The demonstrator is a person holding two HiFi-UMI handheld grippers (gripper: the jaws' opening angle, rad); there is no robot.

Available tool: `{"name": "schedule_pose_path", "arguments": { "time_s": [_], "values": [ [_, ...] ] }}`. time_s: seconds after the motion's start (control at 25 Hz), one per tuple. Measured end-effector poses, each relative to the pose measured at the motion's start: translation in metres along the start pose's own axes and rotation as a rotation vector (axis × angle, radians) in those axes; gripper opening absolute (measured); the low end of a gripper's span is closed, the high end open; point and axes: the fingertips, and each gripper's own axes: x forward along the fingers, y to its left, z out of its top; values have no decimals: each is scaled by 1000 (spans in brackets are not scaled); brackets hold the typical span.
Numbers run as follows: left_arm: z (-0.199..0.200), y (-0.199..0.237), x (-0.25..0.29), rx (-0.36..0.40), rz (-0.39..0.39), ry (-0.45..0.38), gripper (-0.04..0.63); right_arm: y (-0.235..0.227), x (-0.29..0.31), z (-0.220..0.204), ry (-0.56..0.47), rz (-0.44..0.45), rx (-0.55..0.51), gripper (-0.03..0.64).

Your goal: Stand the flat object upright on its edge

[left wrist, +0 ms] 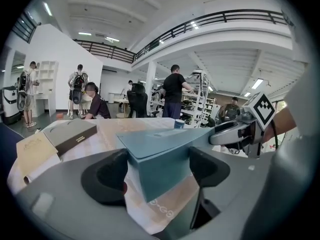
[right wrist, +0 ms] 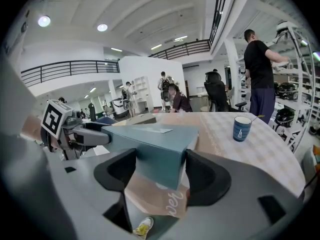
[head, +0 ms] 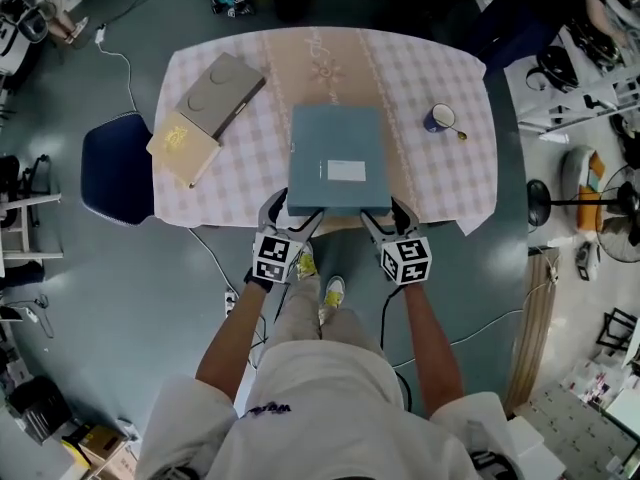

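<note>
- Near corners clamped: left tool [head: 283, 208] and right tool [head: 385, 211] both grip the teal box [head: 337, 158].
- Risk: corner-only holds, so uneven tilting could twist it free onto the desk [head: 450, 168].

Head view steep down; L/R gripper views close, low, w/ same box [head: 335, 158].

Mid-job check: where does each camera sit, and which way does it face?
Head view: on the person's head, facing steeply down at the checked-cloth table; both forearms, legs and shoes show, with the left gripper and right gripper closed on near corners of the flat teal box.
Left gripper view: on the left gripper, facing across the table along its jaws; the right gripper shows at right.
Right gripper view: the mirror; the left gripper shows at left, a shoe below.
Shared: both gripper views show the box and the blue mug.
</note>
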Motion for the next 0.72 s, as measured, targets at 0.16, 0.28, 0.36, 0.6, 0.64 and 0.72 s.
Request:
{"name": "schedule_pose_path", "arguments": {
  "time_s": [0.16, 0.28, 0.36, 0.6, 0.64, 0.72],
  "values": [
    [21, -5, -13, -8, 10, -27, 383, 4, -15, 19, -32, -1, 24, 313],
    [37, -6, -22, -16, 13, -49, 382, 8, -25, 36, -61, -3, 44, 311],
    [51, -4, -25, -14, 20, -68, 382, 9, -28, 49, -93, -8, 60, 311],
    [78, 1, -34, -40, 26, -127, 379, 13, -37, 77, -164, -17, 82, 307],
    [83, 2, -35, -46, 26, -137, 379, 13, -38, 83, -174, -18, 80, 307],
    [92, 3, -36, -53, 25, -154, 379, 12, -40, 93, -191, -20, 75, 307]
  ]
}}
